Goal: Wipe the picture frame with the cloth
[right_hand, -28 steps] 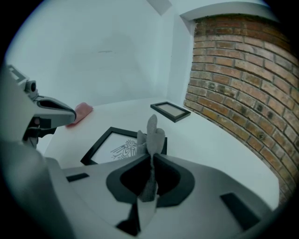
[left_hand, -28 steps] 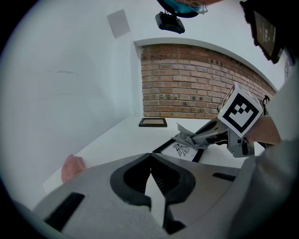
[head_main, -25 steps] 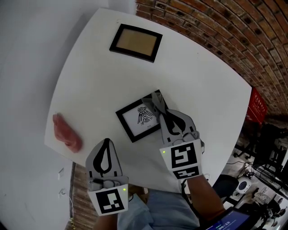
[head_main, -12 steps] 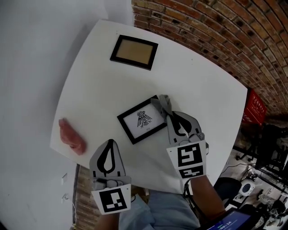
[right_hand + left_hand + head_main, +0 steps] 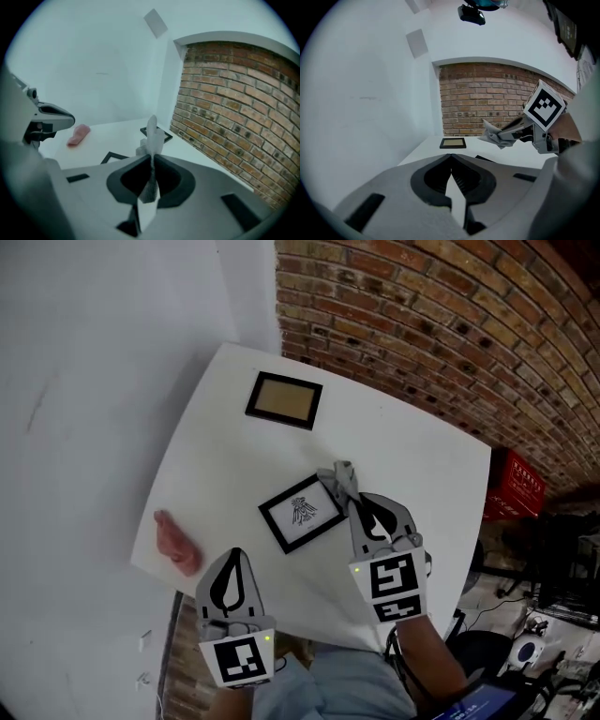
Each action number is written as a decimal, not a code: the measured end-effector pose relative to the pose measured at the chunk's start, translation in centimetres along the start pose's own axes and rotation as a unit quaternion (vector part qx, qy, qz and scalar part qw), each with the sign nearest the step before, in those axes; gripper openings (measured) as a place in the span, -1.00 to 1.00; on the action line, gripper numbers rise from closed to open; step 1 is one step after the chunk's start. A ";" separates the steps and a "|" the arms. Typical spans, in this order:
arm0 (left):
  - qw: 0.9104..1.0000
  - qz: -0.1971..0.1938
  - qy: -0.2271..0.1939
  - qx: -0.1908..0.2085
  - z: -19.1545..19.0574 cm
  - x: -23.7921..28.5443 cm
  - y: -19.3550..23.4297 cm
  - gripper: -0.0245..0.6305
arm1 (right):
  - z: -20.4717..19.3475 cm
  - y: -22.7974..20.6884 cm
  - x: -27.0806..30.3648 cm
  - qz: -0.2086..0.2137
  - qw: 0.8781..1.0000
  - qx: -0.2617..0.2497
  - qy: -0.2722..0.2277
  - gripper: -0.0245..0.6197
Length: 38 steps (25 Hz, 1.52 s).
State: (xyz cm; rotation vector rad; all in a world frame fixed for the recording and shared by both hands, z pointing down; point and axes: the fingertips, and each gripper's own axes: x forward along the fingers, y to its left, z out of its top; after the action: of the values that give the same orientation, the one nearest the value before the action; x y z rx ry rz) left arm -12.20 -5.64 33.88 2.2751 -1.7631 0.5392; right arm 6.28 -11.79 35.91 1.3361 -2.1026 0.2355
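Brick wall point(image 5: 450, 324) at the back, plain white wall point(image 5: 94, 352) on the left. White table point(image 5: 422, 484); its near edge is hidden behind the grippers.

Right gripper point(image 5: 349, 491): clenched on the cloth point(image 5: 339, 474), which is grey, crumpled and sticks out past the tips. Right gripper view confirms it: the jaws are pinched on the fabric point(image 5: 152, 133), which blocks part of the far frame. In the left gripper view the cloth looks lifted off the table.

Left gripper point(image 5: 236, 557): jaws together with nothing between them, held over the near left edge of the table. Its tips point(image 5: 451, 157) meet.

Picture frame point(image 5: 302, 513): lies flat mid-table, black border around a white sheet with a black bird-like figure. Any caption is too small to read. The cloth is at its upper right edge; can't tell if they touch. In the right gripper view only one corner point(image 5: 112, 157) shows above the gripper body.

Second frame point(image 5: 284, 399): black with a tan inside, at the far side, well apart from the first.

Pink lump point(image 5: 177, 543): at the left table edge; can't tell what it is.

Red box point(image 5: 511, 486) is beyond the right edge, partly cut off by the table. Its white print is unreadable.

Marker cubes: black-and-white square patterns only, no text.
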 end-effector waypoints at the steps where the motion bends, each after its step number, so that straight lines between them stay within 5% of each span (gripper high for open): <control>1: 1.000 0.001 -0.007 0.001 0.5 -0.4 0.2 -0.90 | 0.7 0.1 -0.4 -0.002 1.000 -0.002 -0.007 -0.84; 15: 0.997 0.007 -0.072 0.012 2.5 -7.5 1.1 -0.90 | 5.6 4.8 -7.3 -0.007 0.997 -0.034 -0.064 -0.84; 38: 0.997 0.054 0.058 -0.026 -8.4 -6.8 0.9 -0.90 | -6.4 13.5 1.2 0.143 0.989 -0.014 0.029 -0.84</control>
State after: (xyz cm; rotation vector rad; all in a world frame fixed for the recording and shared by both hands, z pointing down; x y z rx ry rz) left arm -15.86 3.31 38.66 2.0799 -1.8276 0.6240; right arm -3.08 -3.36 44.01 0.9961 -2.2344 0.3585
